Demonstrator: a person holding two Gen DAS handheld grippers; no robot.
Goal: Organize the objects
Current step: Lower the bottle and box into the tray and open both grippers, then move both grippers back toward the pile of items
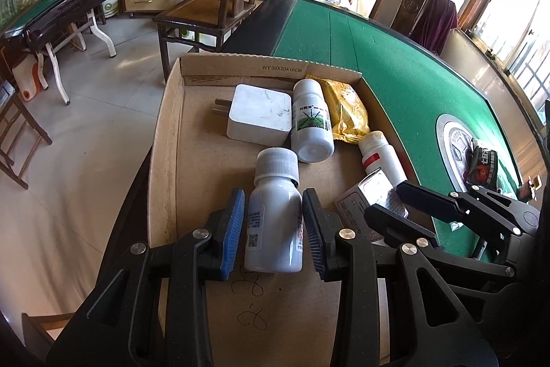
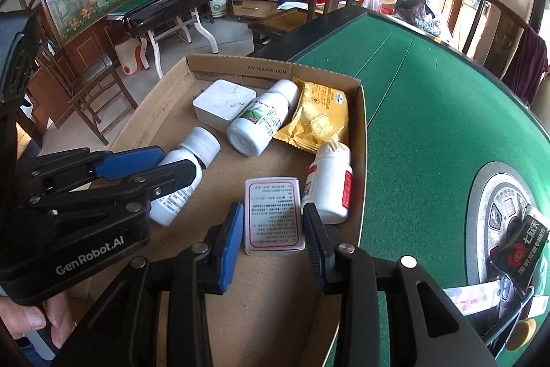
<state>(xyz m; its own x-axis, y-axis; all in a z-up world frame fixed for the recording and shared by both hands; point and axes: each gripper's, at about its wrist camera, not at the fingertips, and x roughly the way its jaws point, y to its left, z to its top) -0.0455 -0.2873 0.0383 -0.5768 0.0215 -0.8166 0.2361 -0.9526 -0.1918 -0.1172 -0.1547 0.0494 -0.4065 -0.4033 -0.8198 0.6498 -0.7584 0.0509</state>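
On the green bench, inside the cardboard box (image 1: pixel 168 140), our left gripper (image 1: pixel 273 229) has its jaws clamping the white bottle (image 1: pixel 273 222) lengthwise, cap pointing away, while our right gripper (image 2: pixel 272 241) clamps the small carton (image 2: pixel 273 215).

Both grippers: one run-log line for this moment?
left gripper: shut on white bottle | right gripper: shut on small box | both inside cardboard tray
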